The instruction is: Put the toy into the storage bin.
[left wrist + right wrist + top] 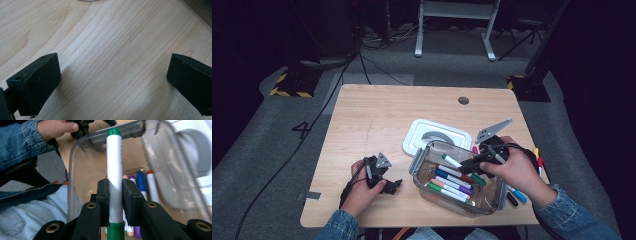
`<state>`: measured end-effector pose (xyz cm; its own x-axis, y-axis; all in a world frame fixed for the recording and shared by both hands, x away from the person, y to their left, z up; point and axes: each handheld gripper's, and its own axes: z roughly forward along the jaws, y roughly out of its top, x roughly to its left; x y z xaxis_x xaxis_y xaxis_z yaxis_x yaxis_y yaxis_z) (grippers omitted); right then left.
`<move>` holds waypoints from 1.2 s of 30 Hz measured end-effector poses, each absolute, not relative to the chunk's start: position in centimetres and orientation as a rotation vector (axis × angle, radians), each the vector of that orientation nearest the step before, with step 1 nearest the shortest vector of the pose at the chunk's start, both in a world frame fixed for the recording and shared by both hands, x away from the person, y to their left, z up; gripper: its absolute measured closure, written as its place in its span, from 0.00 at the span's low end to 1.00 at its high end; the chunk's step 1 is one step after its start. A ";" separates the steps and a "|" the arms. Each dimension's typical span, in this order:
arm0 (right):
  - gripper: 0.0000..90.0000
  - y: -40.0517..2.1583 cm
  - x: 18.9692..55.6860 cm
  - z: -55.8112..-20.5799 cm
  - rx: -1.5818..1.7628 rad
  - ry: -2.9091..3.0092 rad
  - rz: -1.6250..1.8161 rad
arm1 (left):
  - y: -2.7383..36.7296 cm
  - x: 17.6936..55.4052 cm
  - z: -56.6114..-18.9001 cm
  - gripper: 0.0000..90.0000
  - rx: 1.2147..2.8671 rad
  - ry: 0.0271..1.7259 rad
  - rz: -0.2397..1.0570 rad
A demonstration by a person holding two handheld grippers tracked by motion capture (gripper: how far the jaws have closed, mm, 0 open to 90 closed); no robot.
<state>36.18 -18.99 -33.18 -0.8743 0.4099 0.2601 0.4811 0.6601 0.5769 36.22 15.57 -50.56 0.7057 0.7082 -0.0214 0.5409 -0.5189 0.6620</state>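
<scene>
1. Closest to the lens in the right gripper view, the right gripper (115, 202) has its fingers (103, 200) clamped tight on a green-capped marker (114, 170), white barrel upright between the pads, cap pointing away.
2. From the high view, that right gripper (472, 165) holds the marker over the clear container (419, 167), with its green end above the markers already inside.
3. Done so far, judging by what lies in the container: a row of markers (452, 184) rests on its floor, among them blue, purple, green and orange-capped ones.
4. In hand now: the green marker looks about to be lowered and let go among the others.
5. Left to do: several loose markers (518, 194) lie on the tabletop (372, 120) to the right of the container, partly hidden by the right hand, so the exact count is unclear.
6. The white lid (417, 135) lies flat just behind the container, off it; closing it would likely come last.
7. The left gripper (384, 180) rests low at the near left of the tabletop, well apart from the container; its fingers (35, 85) stand wide apart over bare wood with nothing between them.
</scene>
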 end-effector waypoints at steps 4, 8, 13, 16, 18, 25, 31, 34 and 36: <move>0.85 -18.0 36.0 -33.9 -0.711 -2.758 -0.975 | 15.6 36.2 -50.6 0.00 2.254 0.947 0.331; 0.85 -16.8 35.9 -34.9 -0.689 -2.748 -0.928 | 15.6 36.2 -50.6 0.00 2.254 0.947 0.331; 0.85 -15.5 35.6 -36.3 -0.659 -2.731 -0.854 | 15.6 36.2 -50.5 0.00 2.258 0.944 0.333; 0.85 -15.0 35.6 -36.9 -0.642 -2.733 -0.831 | 15.6 36.2 -50.5 0.00 2.258 0.944 0.334; 0.85 -14.3 35.5 -37.9 -0.630 -2.732 -0.784 | 15.6 36.2 -50.5 0.00 2.257 0.944 0.334; 0.85 -13.3 36.0 -40.1 -0.640 -2.726 -0.674 | 15.6 36.2 -50.6 0.00 2.254 0.948 0.330; 0.85 -13.0 36.1 -41.5 -0.652 -2.723 -0.596 | 15.6 36.2 -50.6 0.00 2.253 0.948 0.330; 0.85 -12.9 36.1 -42.2 -0.655 -2.725 -0.561 | 15.6 36.2 -50.6 0.00 2.254 0.947 0.330; 0.85 -12.8 36.1 -42.5 -0.657 -2.725 -0.535 | 15.6 36.2 -50.6 0.00 2.254 0.947 0.331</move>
<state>36.14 -12.80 -42.53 -0.8549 0.3774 0.3560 0.4840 0.8273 0.2851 36.22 15.57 -50.56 0.7054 0.7085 -0.0218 0.5411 -0.5183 0.6622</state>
